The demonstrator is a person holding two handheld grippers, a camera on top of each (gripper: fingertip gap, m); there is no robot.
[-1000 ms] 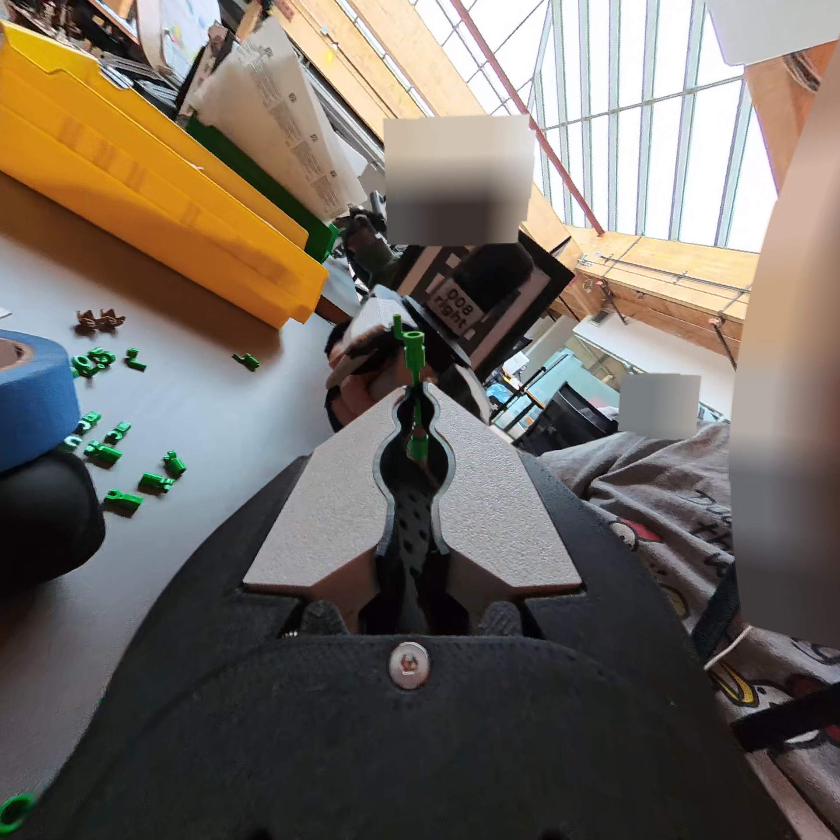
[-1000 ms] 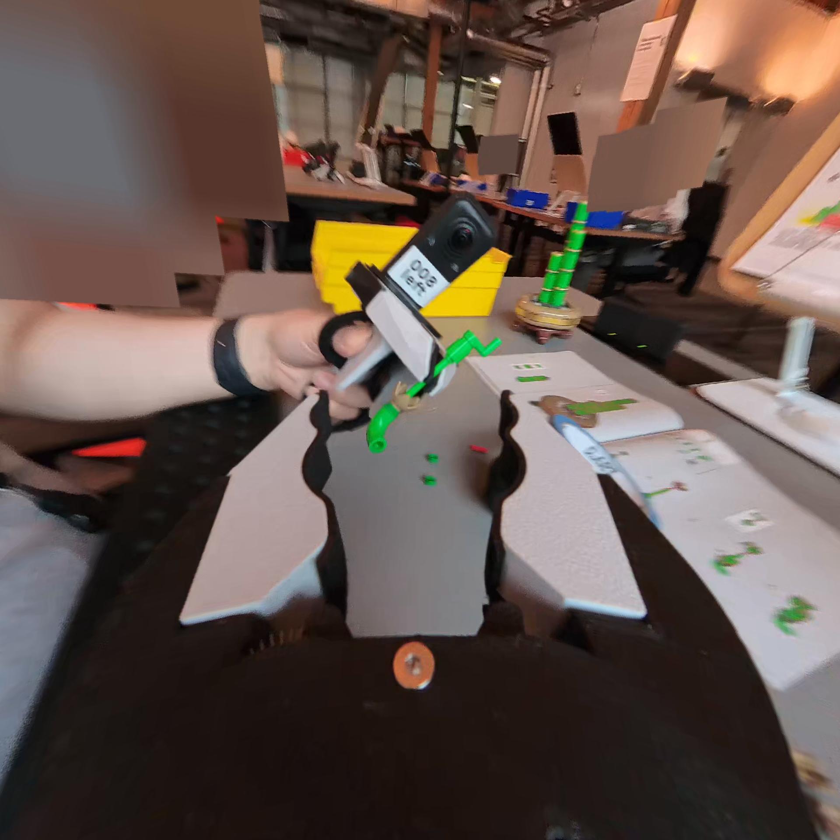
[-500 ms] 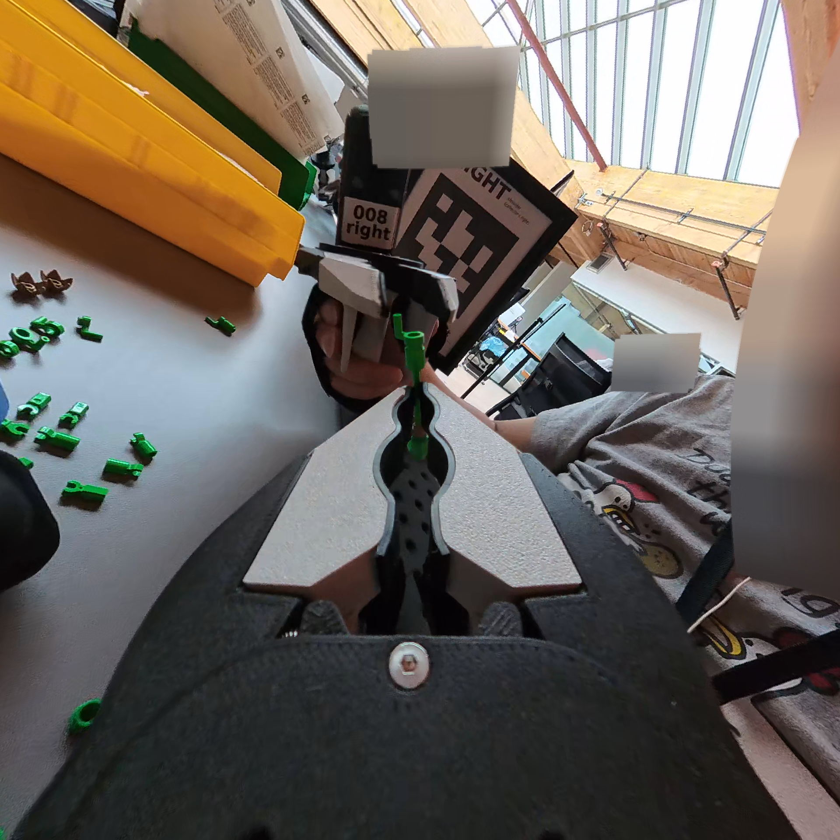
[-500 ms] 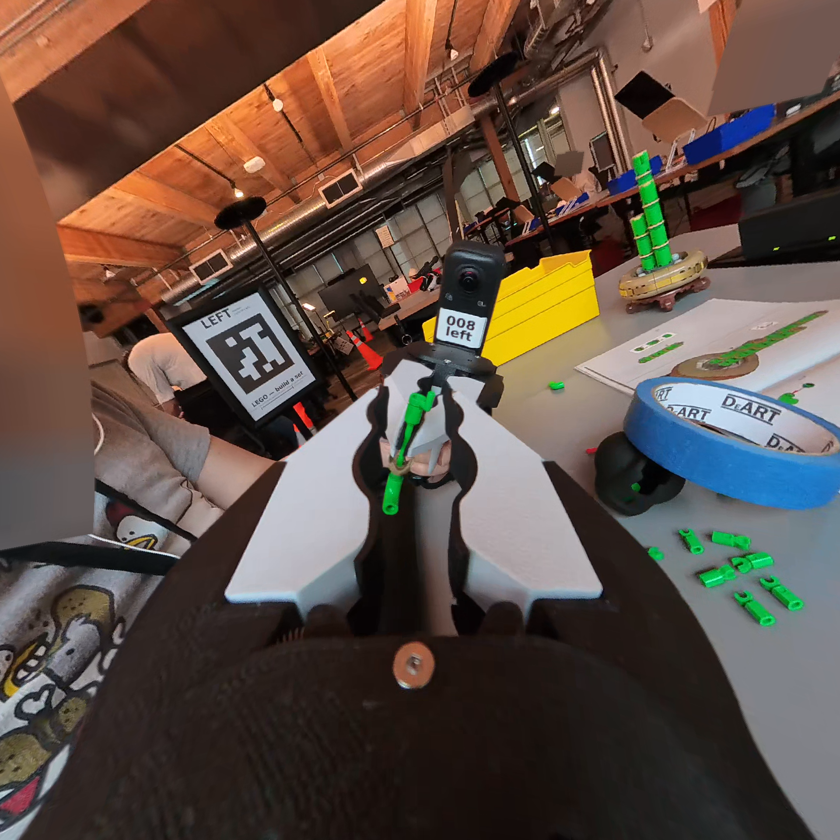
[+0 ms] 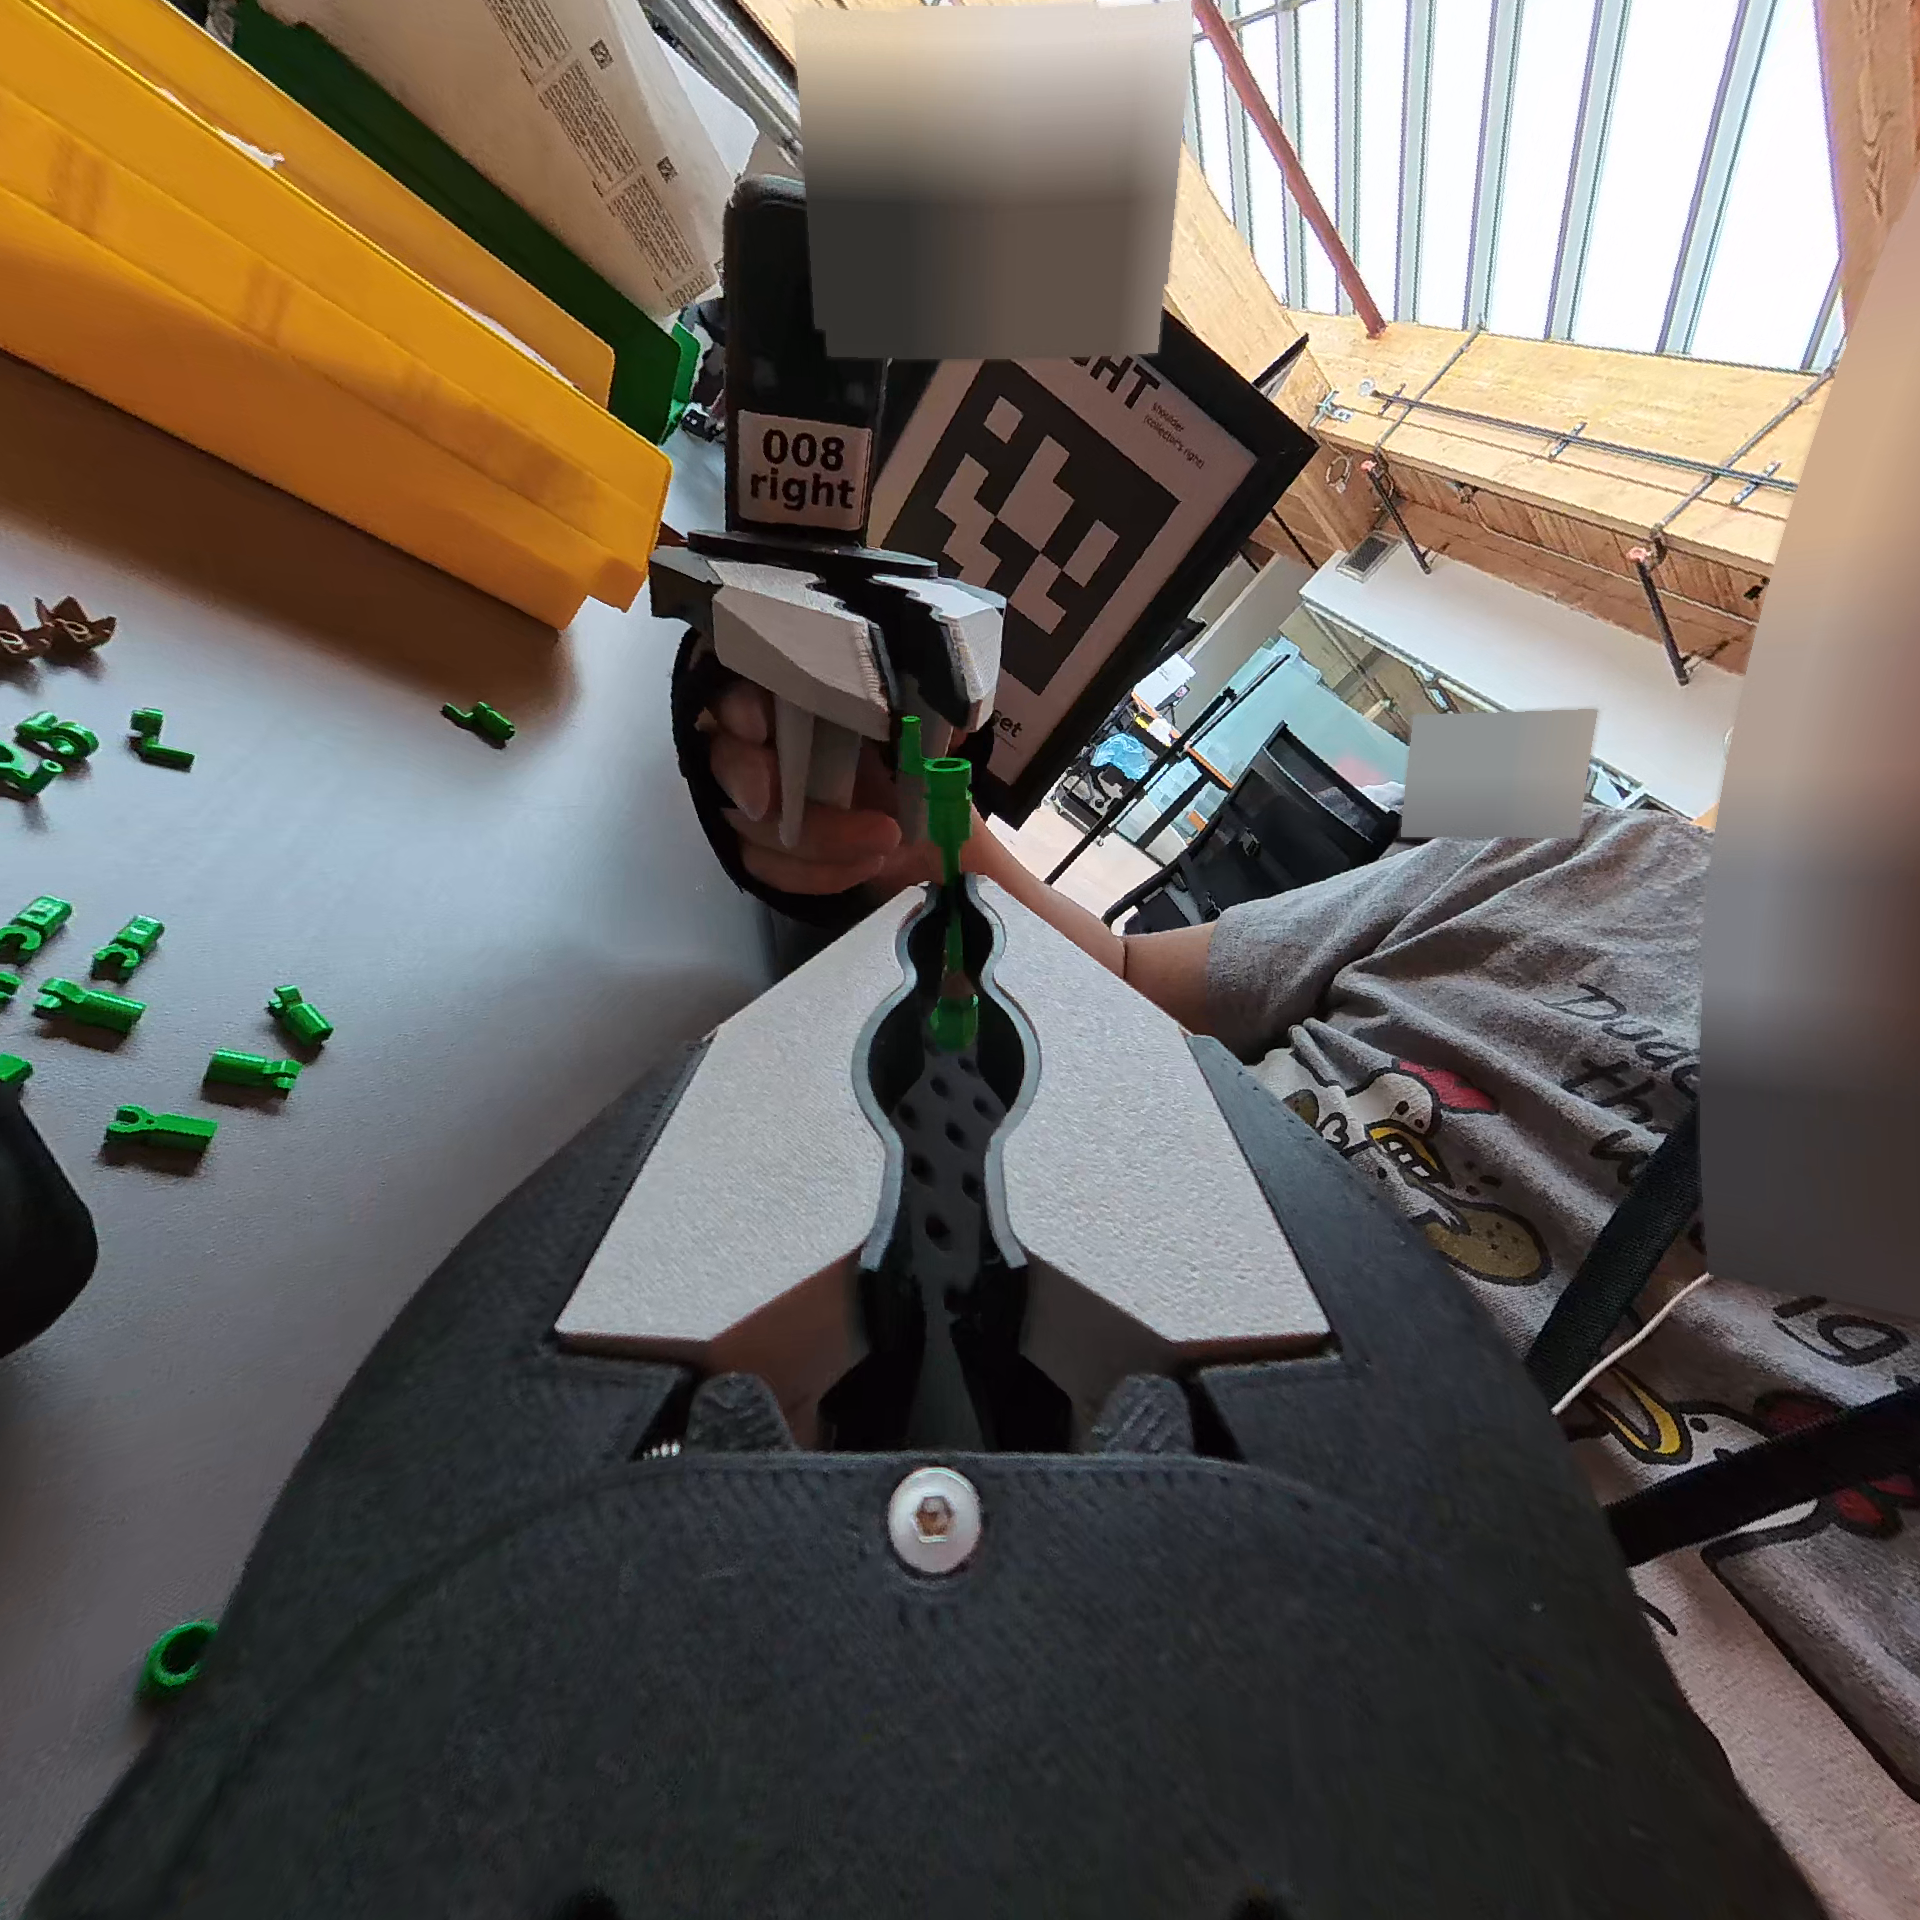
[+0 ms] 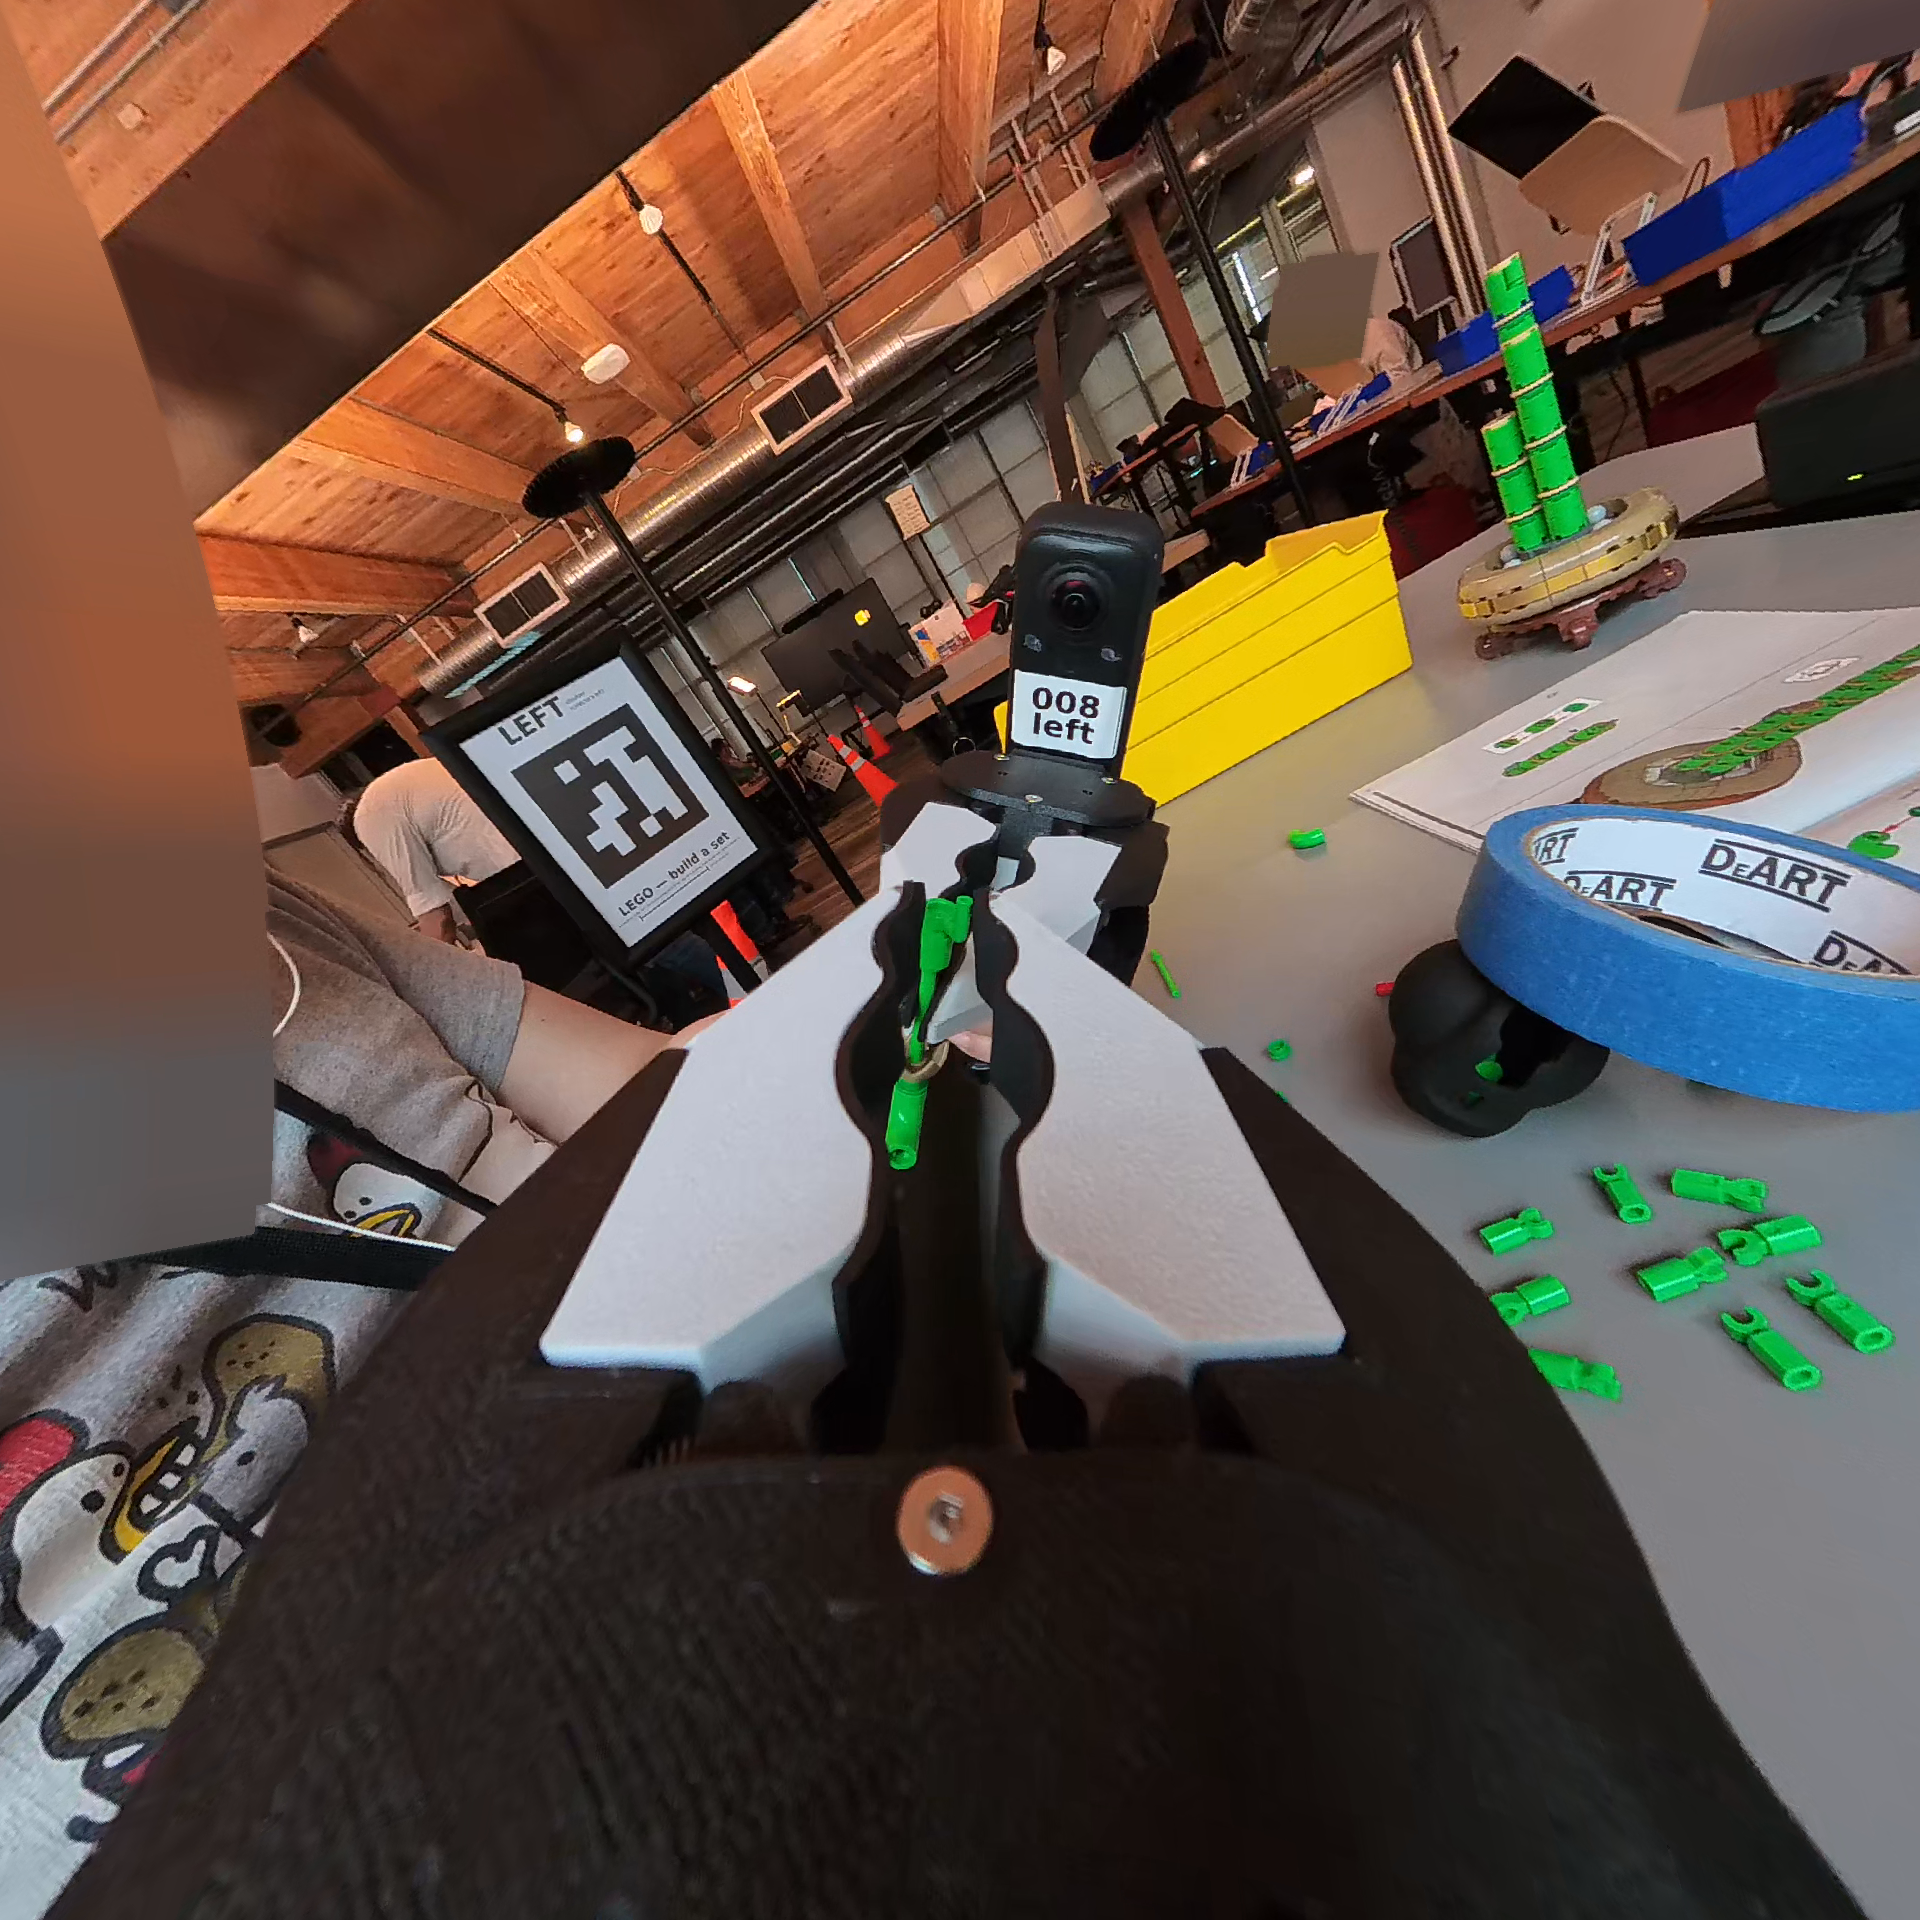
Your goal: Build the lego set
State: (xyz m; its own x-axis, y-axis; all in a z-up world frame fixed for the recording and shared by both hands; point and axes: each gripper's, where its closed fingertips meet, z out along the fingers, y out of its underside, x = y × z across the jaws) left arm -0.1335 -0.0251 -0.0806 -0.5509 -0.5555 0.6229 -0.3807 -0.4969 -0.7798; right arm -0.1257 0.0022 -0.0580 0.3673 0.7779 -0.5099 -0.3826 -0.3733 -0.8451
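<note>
Grey table point(image 5: 436, 935), both claws pinching green stem point(image 5: 951, 831)

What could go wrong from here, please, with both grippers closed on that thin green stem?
1. The green stem is slender and jointed at a tan ring; with the left gripper and right gripper both clamped on it, any twist or pull could separate it.
2. A dropped piece might fall off the table edge into the person's lap.
</note>
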